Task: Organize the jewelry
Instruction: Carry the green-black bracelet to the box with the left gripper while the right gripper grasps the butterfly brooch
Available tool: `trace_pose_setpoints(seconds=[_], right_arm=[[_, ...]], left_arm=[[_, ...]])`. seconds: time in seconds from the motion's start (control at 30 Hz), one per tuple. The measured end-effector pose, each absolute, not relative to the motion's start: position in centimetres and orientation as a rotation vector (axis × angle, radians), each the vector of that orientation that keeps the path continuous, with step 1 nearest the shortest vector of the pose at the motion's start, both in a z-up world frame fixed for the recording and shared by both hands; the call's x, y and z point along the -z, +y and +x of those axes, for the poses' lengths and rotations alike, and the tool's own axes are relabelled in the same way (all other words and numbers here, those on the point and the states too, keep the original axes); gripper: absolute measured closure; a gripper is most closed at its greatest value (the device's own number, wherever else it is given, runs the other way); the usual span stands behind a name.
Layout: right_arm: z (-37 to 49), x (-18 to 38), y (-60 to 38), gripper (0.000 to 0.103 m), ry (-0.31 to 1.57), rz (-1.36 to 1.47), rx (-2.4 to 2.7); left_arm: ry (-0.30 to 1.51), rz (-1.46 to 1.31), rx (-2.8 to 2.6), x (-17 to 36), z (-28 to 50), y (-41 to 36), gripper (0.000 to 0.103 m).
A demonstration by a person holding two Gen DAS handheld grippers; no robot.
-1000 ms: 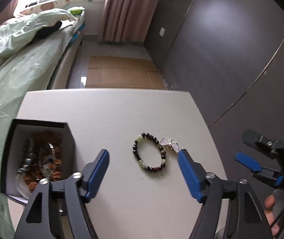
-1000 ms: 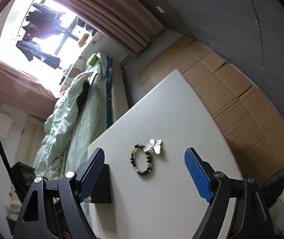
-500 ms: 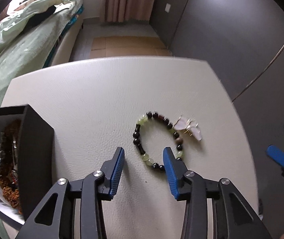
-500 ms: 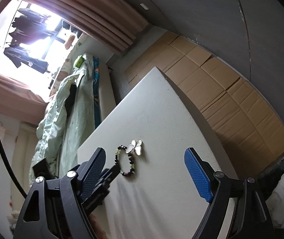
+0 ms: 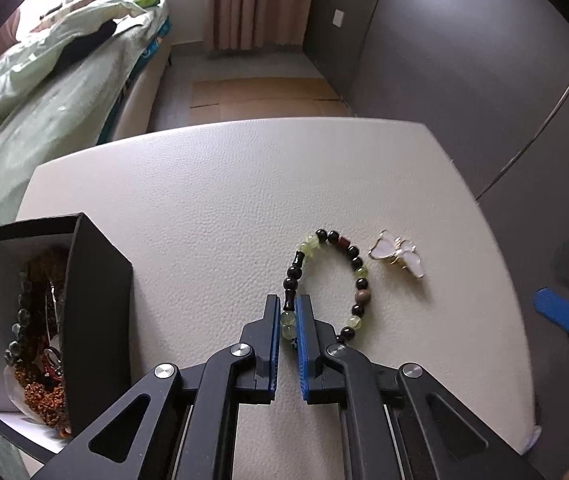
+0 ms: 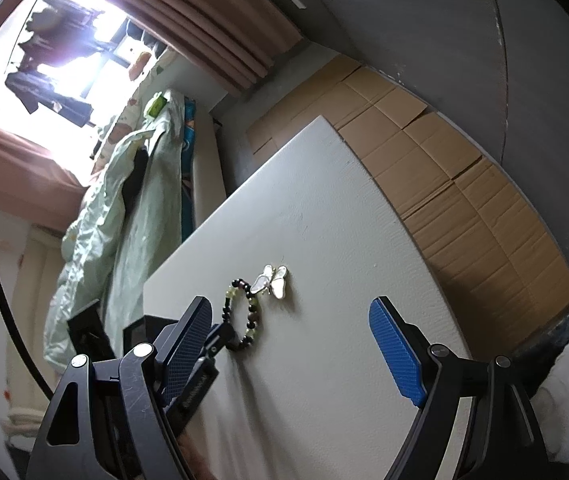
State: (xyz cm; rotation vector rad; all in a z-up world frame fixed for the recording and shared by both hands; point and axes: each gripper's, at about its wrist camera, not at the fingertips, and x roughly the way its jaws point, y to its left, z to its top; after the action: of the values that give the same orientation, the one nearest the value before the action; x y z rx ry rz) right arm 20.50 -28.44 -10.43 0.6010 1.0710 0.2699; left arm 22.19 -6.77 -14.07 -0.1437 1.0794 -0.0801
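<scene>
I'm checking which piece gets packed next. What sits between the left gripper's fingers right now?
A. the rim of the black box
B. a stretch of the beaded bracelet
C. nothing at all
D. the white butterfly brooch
B: the left gripper has closed its blue pads on the bracelet at its near-left beads, while the butterfly brooch lies untouched beside it.

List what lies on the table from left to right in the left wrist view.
black box with jewelry inside → left gripper, its jaws just closed on the near side of the beaded bracelet → butterfly brooch → blue pad of the right gripper at the right edge.
</scene>
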Motion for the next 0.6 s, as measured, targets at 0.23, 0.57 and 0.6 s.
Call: trace_pose_setpoints(seconds=[0.23, 0.57, 0.6], right_arm=[[20.8, 10.6, -27.1, 0.021, 1.086, 0.524, -0.255], [21.3, 11.8, -25.6, 0.04, 1.11, 0.449, -0.215], [21.3, 11.9, -25.4, 0.046, 1.115, 0.442, -0.219]], left_arm=[[1.003, -0.221, 0.12, 11.0, 21.4, -5.4, 0.095], [0.948, -0.305, 0.134, 8.9, 20.5, -2.9, 0.095], [0.943, -0.31, 0.134, 8.7, 20.4, -2.7, 0.095]])
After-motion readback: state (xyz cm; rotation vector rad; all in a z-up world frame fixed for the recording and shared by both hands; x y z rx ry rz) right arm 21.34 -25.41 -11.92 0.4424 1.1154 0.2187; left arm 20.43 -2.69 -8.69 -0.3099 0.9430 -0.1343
